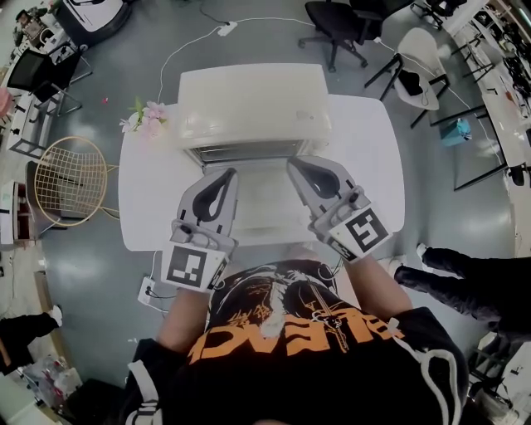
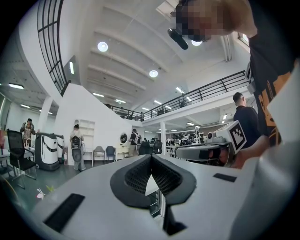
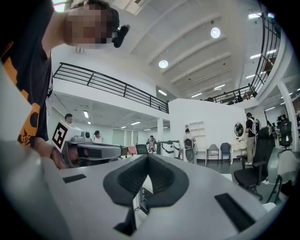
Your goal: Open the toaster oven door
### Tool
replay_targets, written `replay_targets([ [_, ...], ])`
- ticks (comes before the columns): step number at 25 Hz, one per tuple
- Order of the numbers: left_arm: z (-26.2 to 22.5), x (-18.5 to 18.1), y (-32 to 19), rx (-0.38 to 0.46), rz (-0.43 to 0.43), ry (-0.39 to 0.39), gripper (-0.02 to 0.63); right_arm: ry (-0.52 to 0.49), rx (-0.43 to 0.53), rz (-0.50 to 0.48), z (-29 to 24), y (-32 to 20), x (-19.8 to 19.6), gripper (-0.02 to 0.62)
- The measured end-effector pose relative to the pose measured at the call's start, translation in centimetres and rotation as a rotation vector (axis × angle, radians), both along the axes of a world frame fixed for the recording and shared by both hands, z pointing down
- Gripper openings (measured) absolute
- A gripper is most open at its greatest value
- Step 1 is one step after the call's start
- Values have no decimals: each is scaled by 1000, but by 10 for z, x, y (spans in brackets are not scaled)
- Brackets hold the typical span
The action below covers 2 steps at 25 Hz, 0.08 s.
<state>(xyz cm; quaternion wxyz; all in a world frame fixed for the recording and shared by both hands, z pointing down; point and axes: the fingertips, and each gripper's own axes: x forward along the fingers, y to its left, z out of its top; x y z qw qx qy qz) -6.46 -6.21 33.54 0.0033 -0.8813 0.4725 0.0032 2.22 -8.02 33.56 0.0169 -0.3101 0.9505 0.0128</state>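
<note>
The white toaster oven [image 1: 253, 106] stands at the back of a white table [image 1: 373, 166], its front [image 1: 241, 152] facing me. A pale flat panel [image 1: 259, 203] lies in front of it between the grippers; I cannot tell whether it is the door. My left gripper [image 1: 226, 174] and right gripper [image 1: 294, 163] hover side by side just before the oven front, tips pointing at it. Both are shut with nothing between the jaws. In the left gripper view the left gripper [image 2: 151, 157] has its tips touching, and the right gripper [image 3: 148, 157] shows the same in its own view.
Pink flowers [image 1: 148, 119] sit at the table's left back corner. A wire chair [image 1: 70, 181] stands left of the table, and black office chairs [image 1: 336, 25] stand behind it. A cable runs to a power strip [image 1: 226, 28] on the floor. Another person's legs [image 1: 465, 282] are at the right.
</note>
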Motion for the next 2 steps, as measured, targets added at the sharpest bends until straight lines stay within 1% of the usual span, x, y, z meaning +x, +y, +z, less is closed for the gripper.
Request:
replay_targets([
  [2,-1,0,1,1,2,-2,23,0,-2,-2,0,1,-1,14],
])
